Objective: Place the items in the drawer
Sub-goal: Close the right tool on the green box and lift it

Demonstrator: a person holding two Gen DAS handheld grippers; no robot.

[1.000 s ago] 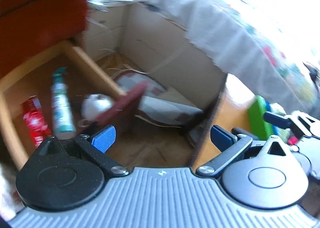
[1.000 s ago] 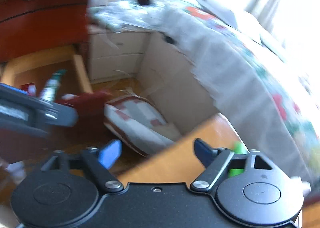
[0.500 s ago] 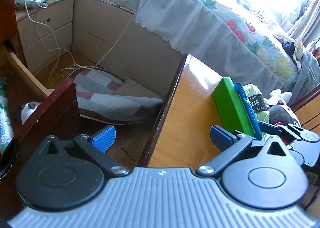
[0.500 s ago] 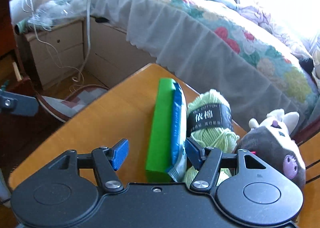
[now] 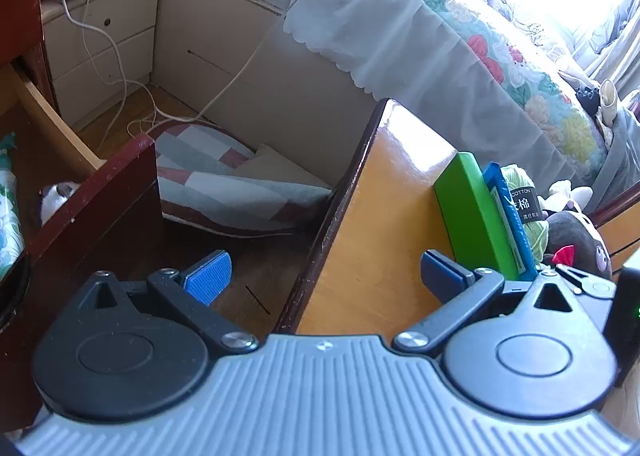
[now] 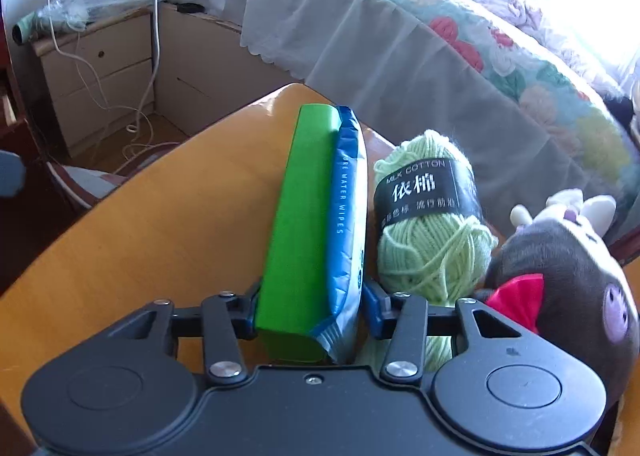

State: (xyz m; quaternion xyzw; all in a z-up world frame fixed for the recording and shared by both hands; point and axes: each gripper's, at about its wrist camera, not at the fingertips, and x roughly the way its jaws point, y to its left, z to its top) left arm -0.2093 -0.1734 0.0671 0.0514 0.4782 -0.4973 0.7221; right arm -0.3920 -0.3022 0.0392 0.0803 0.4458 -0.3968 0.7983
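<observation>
On the wooden table [image 6: 160, 224] lie a green box [image 6: 300, 224], a blue wipes pack [image 6: 348, 216], a green yarn ball [image 6: 432, 224] and a dark plush toy [image 6: 568, 280]. My right gripper [image 6: 310, 314] has its fingers around the green box and wipes pack together, pressing both sides. My left gripper [image 5: 324, 276] is open and empty, over the table's left edge. The open drawer [image 5: 100, 192] is at the left, with a white item [image 5: 56, 196] inside. The box [image 5: 472, 212] and wipes [image 5: 508, 216] also show in the left wrist view.
A bed with a floral quilt [image 5: 460, 40] stands behind the table. A patchwork cushion [image 5: 224, 184] lies on the floor between drawer and table. A pale nightstand [image 6: 100, 76] with cables stands at the back left.
Both grippers have swung right from the drawer to the table. My right gripper moved forward and closed around the green box and wipes pack.
</observation>
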